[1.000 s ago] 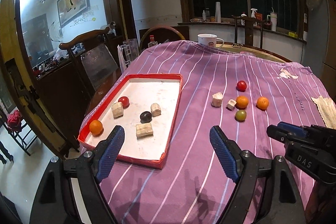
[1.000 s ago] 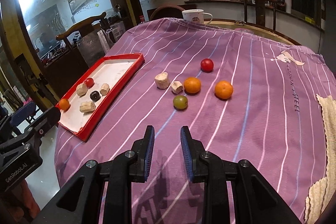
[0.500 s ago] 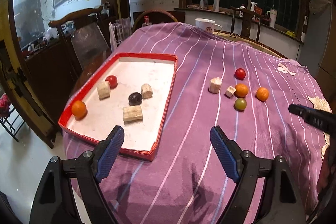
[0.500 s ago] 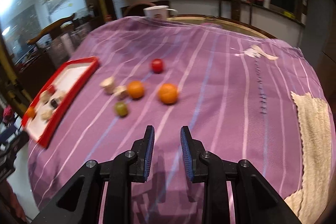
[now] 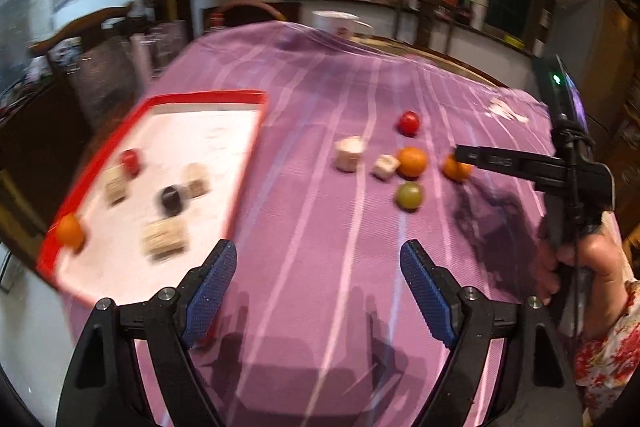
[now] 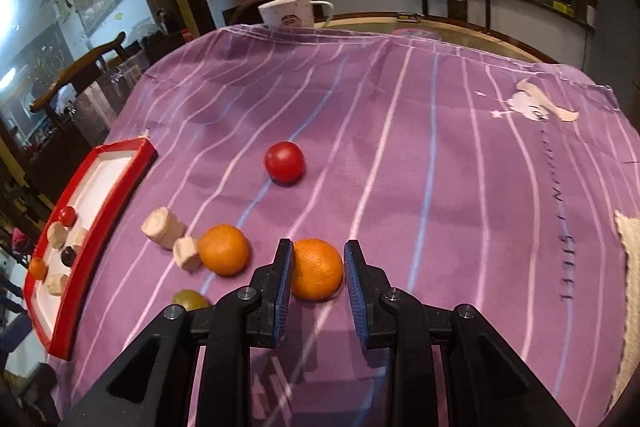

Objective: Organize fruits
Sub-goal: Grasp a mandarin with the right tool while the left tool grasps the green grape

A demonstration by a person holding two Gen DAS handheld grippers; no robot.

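Note:
On the purple striped cloth lie a red tomato (image 6: 284, 161), two oranges (image 6: 223, 254) (image 6: 316, 271), a green fruit (image 6: 188, 299) and two banana pieces (image 6: 162, 233). My right gripper (image 6: 318, 245) is shut at its narrowest. Its tips reach the right orange, which shows through the gap just beyond them, and nothing is gripped. In the left wrist view the right gripper (image 5: 460, 151) touches that orange (image 5: 456, 169). My left gripper (image 5: 318, 251) hangs open and empty above bare cloth. The red-rimmed tray (image 5: 200, 95) at the left holds several fruits and banana pieces.
A white mug (image 6: 286, 13) stands at the table's far edge. A cream towel (image 6: 628, 267) lies at the right edge. Wooden chairs (image 6: 80, 67) and a counter surround the table. A person's hand (image 5: 580, 259) holds the right gripper.
My right gripper swung right, then advanced and sank until its tips met the right orange. My left gripper came forward and tilted down, so the loose fruits sit closer. Both jaws kept their width.

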